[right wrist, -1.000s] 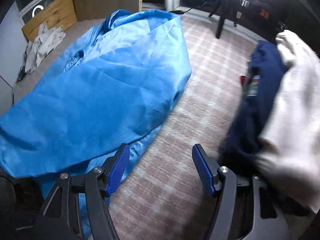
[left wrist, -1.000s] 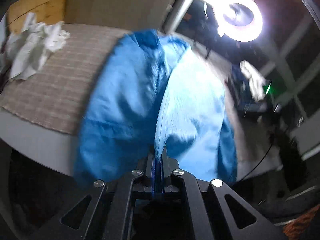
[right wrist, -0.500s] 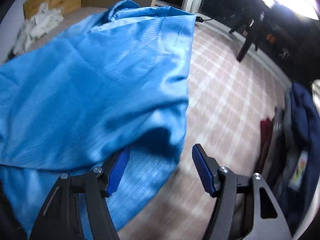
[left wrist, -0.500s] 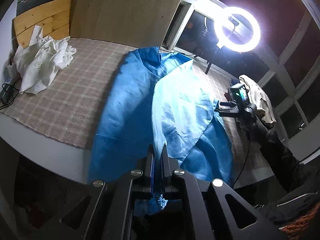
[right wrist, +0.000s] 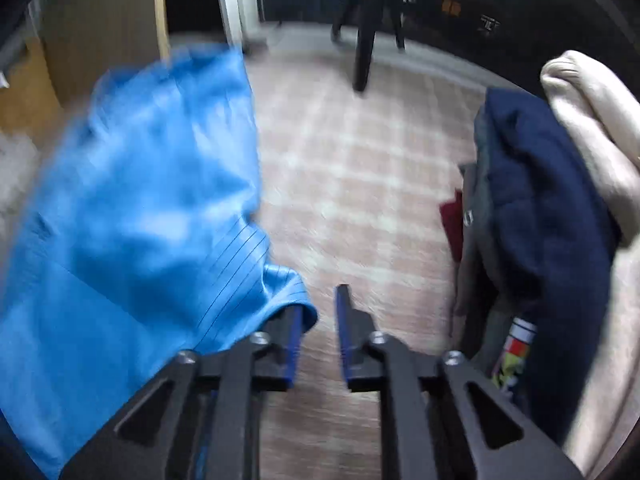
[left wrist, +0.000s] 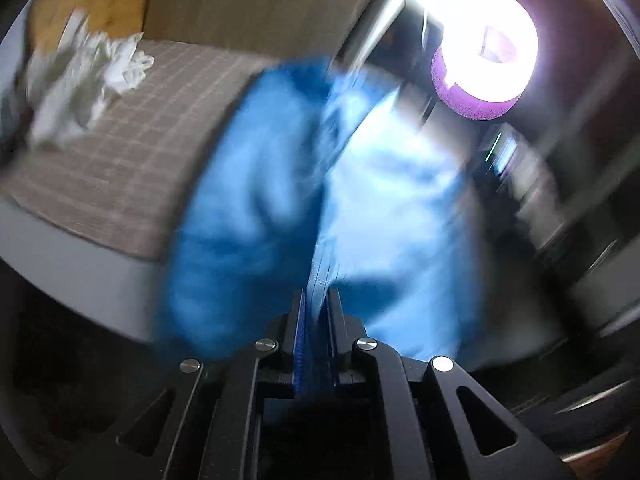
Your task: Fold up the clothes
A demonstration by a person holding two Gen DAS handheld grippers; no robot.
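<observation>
A shiny blue garment (left wrist: 280,184) lies on a checked cloth surface (left wrist: 132,152) and hangs over its near edge. My left gripper (left wrist: 318,320) is shut on an edge of the garment and holds it up; this view is blurred. In the right wrist view the blue garment (right wrist: 152,208) fills the left side. My right gripper (right wrist: 320,320) has its jaws narrowly apart, and a fold of the garment drapes over the left finger (right wrist: 294,332), not between the jaws.
A crumpled white cloth (left wrist: 84,80) lies at the far left of the surface. A pile with a navy garment (right wrist: 544,216) and a beige one (right wrist: 596,128) stands to the right. A ring light (left wrist: 486,54) glares behind. A dark stand (right wrist: 362,40) rises at the far edge.
My right gripper's jaws have narrowed a lot and it has swung right, off the garment toward the pile. My left gripper still holds the garment and is moving fast.
</observation>
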